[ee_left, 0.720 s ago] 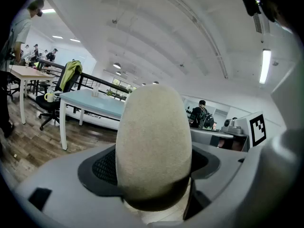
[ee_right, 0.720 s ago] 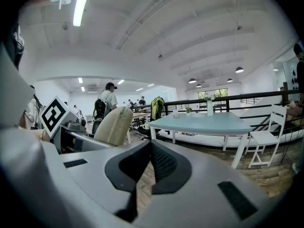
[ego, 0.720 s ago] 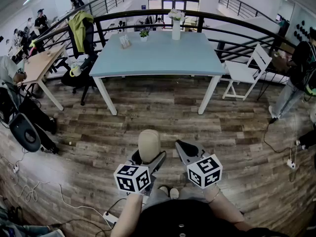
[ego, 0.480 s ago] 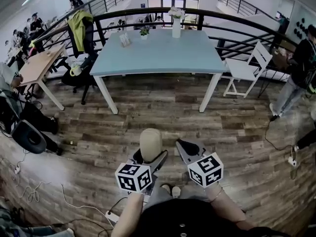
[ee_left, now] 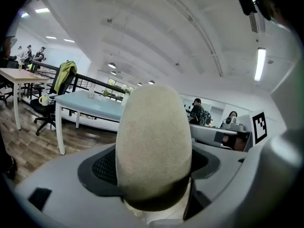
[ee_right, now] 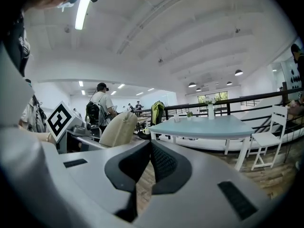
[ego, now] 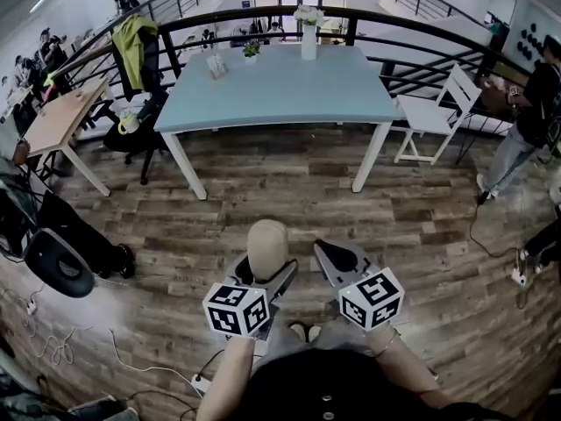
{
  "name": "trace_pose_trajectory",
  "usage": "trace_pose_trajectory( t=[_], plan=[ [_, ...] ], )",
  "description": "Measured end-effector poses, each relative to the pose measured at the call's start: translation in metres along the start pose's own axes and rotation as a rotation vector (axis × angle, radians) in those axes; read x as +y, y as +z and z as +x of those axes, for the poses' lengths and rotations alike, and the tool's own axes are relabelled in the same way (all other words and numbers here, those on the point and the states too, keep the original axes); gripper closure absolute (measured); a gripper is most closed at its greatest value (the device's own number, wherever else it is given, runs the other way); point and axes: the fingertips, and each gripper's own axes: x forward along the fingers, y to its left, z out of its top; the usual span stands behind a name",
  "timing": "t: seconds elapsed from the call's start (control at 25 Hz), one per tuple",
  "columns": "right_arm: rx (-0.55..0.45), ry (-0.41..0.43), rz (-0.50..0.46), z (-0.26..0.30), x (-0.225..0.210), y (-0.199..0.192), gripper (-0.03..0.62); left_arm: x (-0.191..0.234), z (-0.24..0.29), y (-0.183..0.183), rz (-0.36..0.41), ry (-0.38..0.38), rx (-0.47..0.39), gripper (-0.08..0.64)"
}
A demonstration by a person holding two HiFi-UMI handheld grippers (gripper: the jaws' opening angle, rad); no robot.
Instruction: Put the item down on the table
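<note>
Fingers, left: pads of the left gripper (ego: pixel 266 279) stand wide, clamped on the beige egg-shaped item (ego: pixel 267 246), one on each side of its lower half.
Fingers, right: right gripper (ego: pixel 330 256) pressed together at the tips, nothing between.
Item: lower centre of head view, upright, over wood floor (ego: pixel 289 191).
Table: pale blue table (ego: pixel 280 95), upper centre, well apart from item; vase (ego: pixel 308 40) at its far edge.

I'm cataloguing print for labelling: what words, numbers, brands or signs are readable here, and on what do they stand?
No readable words, numbers or brands in any view.
Marker cubes: black-and-white square patterns only, no letters.
Small upright thing, perhaps a card, on the blue table: too small to read.
</note>
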Motion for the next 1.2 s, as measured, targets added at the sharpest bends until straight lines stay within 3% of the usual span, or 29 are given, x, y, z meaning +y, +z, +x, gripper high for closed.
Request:
trace_pose_trajectory(
  t=[0.32,0.72,1.2],
  plan=[
    [0.023,-0.063,0.045,0.017,-0.01,-0.016,0.586,0.017,0.008,0.006,0.031,-0.028,0.015,0.156],
    [0.061,0.007,0.078,0.058,-0.028,-0.022,0.586,0.046,0.041,0.007,-0.002,0.003,0.05,0.155],
    [0.069,0.086,0.059,0.166,-0.112,0.01,0.586,0.108,0.138,0.073,-0.005,0.063,0.019,0.155]
  ],
)
